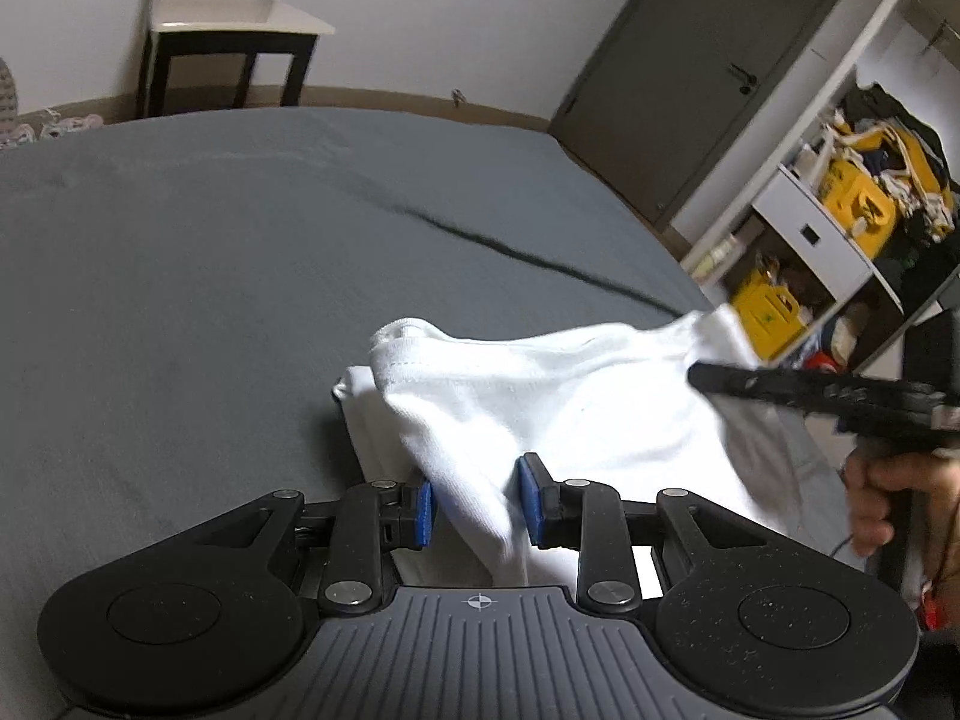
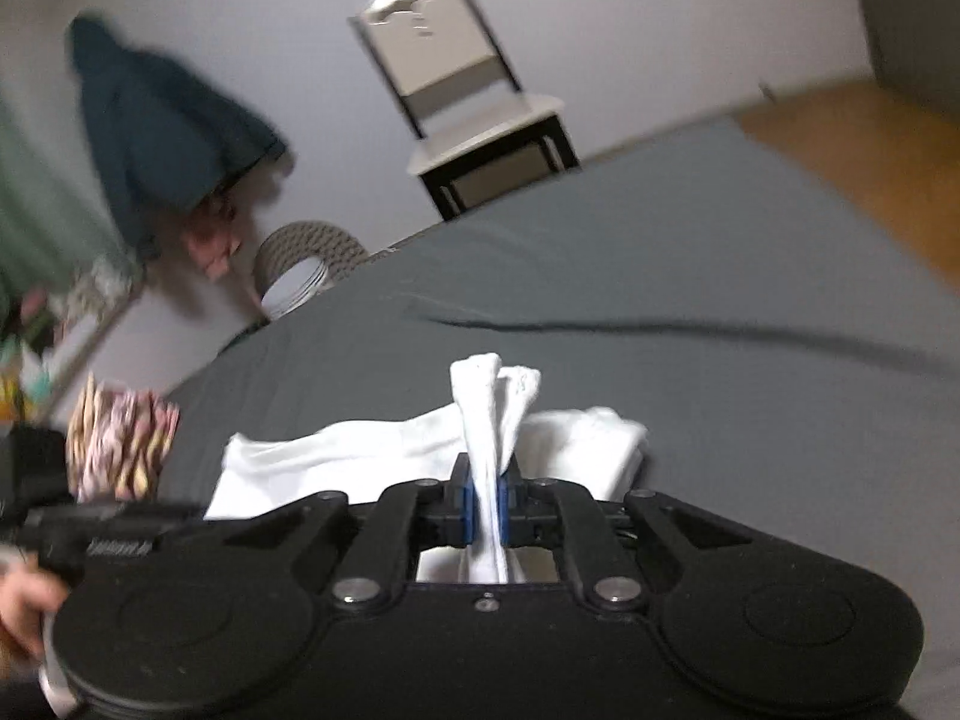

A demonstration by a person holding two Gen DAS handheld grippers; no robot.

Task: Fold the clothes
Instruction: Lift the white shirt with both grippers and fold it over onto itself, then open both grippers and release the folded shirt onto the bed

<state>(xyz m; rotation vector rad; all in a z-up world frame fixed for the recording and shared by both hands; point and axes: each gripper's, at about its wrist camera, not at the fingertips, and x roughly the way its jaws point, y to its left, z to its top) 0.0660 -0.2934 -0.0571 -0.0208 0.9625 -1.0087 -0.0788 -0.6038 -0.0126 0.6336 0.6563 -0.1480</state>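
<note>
A white knitted cotton garment [image 1: 540, 414] lay bunched on the near part of a wide grey bed sheet [image 1: 180, 276], close in front of both cameras. The left gripper [image 1: 474, 507], black with blue rubber pads [image 1: 424, 513], had its jaws spread apart; a fold of the white cloth ran down between them, but a gap showed on either side of it, so the pads were not pinching. In the right wrist view, the right gripper [image 2: 486, 507] was clamped tight on a narrow bunch of the same garment [image 2: 480, 420], whose gathered end stood upright above the closed pads, while the rest of the cloth spread flat to the left and right on the sheet. In the left wrist view, that right gripper [image 1: 708, 375] came in from the right edge, its black tip at the far right corner of the garment, with a person's hand [image 1: 882, 498] wrapped around its handle. A long dark crease [image 1: 540, 264] crossed the sheet beyond the garment. At the far side stood a dark-framed chair with a pale seat [image 1: 234, 24] against a white wall, and on the right a grey door [image 1: 708, 72] and a white open shelf unit holding yellow boxes [image 1: 840, 204]. In the right wrist view, a patterned folded cloth [image 2: 120, 444] lay at the left of the sheet.
</note>
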